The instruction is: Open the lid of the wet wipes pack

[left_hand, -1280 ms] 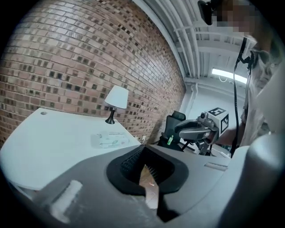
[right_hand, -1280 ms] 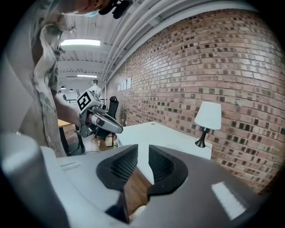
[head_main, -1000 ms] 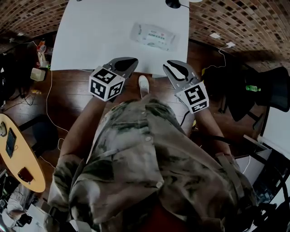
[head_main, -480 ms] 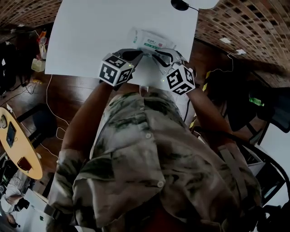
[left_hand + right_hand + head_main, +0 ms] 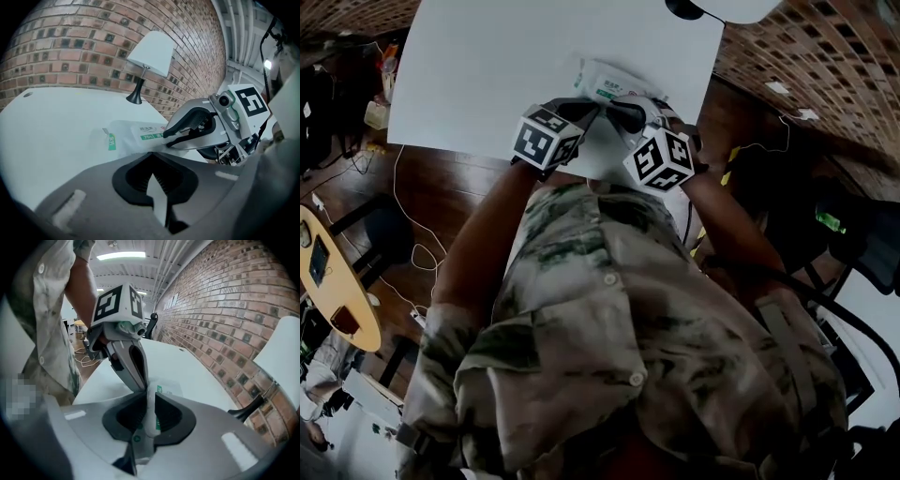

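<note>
The wet wipes pack [image 5: 602,81], white with green print, lies near the middle of the white table [image 5: 487,66]. Both grippers meet at its near side. My left gripper [image 5: 592,106] is shut on a thin white edge of the pack [image 5: 136,135], seen as a sliver between its jaws. From the other side my right gripper [image 5: 628,112] is shut on the pack's edge [image 5: 151,405], which stands upright between its jaws. The two gripper tips nearly touch. The pack's lid is hidden.
A lamp with a white shade [image 5: 147,52] and black base [image 5: 684,9] stands at the table's far right corner. Brick floor and dark wood surround the table. A yellow side table [image 5: 337,291] with small items is at the left, and a black chair [image 5: 862,234] at the right.
Both grippers moved forward from the table's near edge to the pack and came together on it. In the last half second they hardly shifted.
</note>
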